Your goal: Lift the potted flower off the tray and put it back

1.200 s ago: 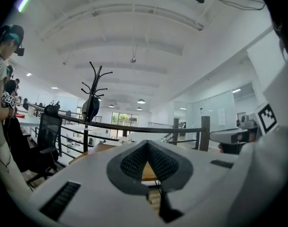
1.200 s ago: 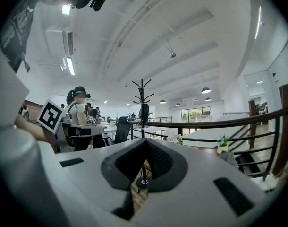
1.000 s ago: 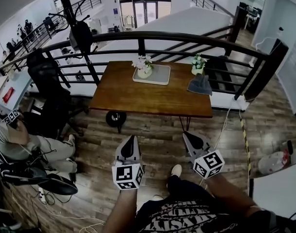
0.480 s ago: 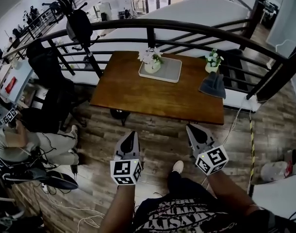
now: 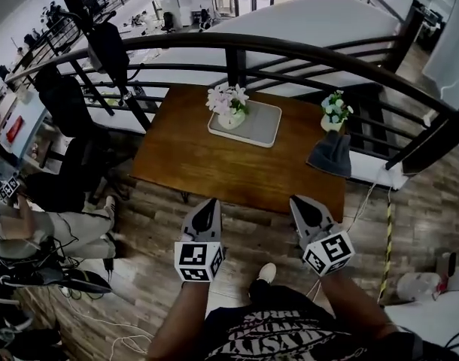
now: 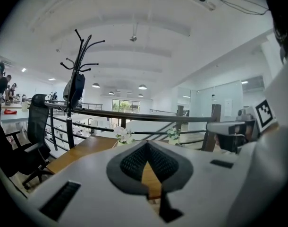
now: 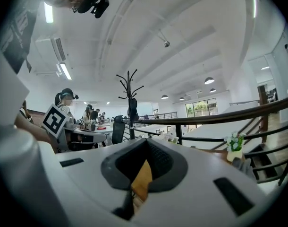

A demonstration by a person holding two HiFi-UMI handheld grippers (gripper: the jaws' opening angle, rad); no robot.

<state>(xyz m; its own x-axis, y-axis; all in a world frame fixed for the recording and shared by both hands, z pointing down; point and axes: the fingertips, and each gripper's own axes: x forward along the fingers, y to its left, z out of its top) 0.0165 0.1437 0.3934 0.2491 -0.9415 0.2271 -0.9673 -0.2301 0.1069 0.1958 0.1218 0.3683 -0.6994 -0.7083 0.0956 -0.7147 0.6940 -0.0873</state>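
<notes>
Jaws together and empty, since nothing is likely within reach yet, the left gripper [image 5: 210, 204] and right gripper [image 5: 298, 203] hover short of the wooden table's [image 5: 214, 164] near edge, while the potted flower [image 5: 229, 107] stands on the tray's [image 5: 264, 126] left end by the far edge.

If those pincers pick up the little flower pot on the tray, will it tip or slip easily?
Likely a bit top-heavy: the potted flower has blooms spreading wider than its small pot, so it might tilt. The pot looks smooth and rounded, so it may slip. It stands upright on the flat tray, so it should lift cleanly.
</notes>
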